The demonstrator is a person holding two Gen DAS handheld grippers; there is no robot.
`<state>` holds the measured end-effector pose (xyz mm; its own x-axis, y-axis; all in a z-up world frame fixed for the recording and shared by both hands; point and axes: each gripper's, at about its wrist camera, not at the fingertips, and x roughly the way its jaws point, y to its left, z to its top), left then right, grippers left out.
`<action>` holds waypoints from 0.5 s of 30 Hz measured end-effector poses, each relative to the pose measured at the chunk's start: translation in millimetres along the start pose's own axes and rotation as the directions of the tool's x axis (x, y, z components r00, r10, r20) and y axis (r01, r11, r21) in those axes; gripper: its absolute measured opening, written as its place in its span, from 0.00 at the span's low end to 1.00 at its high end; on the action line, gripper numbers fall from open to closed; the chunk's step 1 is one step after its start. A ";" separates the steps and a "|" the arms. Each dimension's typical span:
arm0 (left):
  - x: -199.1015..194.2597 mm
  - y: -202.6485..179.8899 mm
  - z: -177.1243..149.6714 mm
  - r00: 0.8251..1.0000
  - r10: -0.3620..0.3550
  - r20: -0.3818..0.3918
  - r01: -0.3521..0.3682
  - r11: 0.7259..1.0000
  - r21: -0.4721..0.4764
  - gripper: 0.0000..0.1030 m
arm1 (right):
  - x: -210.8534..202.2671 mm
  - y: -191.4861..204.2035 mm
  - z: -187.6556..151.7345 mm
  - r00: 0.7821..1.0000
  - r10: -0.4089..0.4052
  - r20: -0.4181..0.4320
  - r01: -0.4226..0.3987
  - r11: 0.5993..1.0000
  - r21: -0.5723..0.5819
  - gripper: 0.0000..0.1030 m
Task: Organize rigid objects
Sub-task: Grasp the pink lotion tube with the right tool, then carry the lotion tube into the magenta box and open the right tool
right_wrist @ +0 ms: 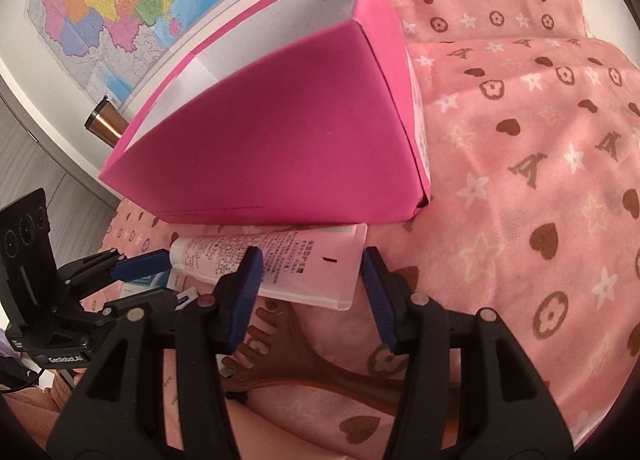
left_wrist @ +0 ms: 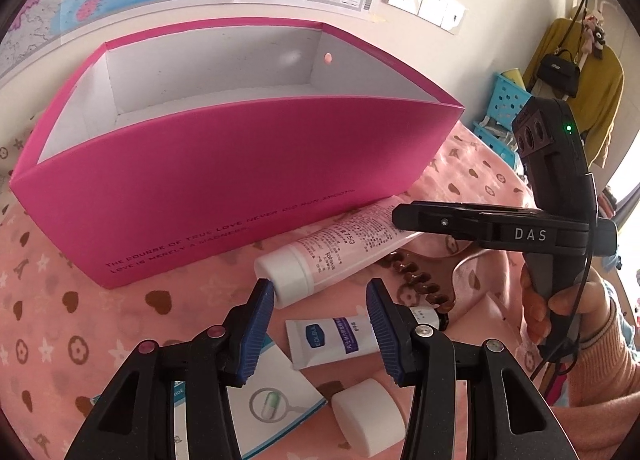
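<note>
An open pink box (left_wrist: 240,188) (right_wrist: 280,140) stands on the patterned cloth, its white inside bare. Along its front lies a pink tube (left_wrist: 352,240) (right_wrist: 288,256) with a white cap. My left gripper (left_wrist: 320,288) (right_wrist: 172,276) is open beside that cap, above a small white tube (left_wrist: 332,340); nothing is pressed between its blue pads. My right gripper (right_wrist: 312,256) (left_wrist: 396,216) is open over the pink tube's flat crimped end, one pad above the tube's body. A brown comb (left_wrist: 424,280) (right_wrist: 280,340) lies just below the tube.
A white and teal medicine carton (left_wrist: 272,392) and a white round jar (left_wrist: 368,416) lie near my left fingers. The pink cloth (right_wrist: 520,180) spreads to the right. A copper cup (right_wrist: 106,122) stands behind the box. A wall map, sockets, a blue basket (left_wrist: 508,100).
</note>
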<state>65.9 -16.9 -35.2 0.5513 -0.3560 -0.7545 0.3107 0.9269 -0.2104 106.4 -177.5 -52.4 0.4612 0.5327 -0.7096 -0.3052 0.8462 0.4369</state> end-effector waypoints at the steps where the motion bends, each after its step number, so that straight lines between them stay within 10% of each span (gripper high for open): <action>1: 0.5 -0.7 -0.1 1.000 0.001 -0.001 -0.001 1.000 0.001 0.47 | -1.1 0.8 -0.1 1.000 -0.007 0.004 0.007 1.000 -0.004 0.52; 15: -16.3 -16.2 -0.1 0.998 -0.041 0.041 0.040 0.999 0.032 0.47 | -43.1 18.5 -7.7 0.994 -0.049 0.096 0.056 0.996 -0.069 0.52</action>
<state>51.8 -26.1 -19.6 0.5691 -0.3983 -0.7194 0.3571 0.9078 -0.2201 74.5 -184.9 -18.1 0.5532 0.4897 -0.6739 -0.3359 0.8714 0.3575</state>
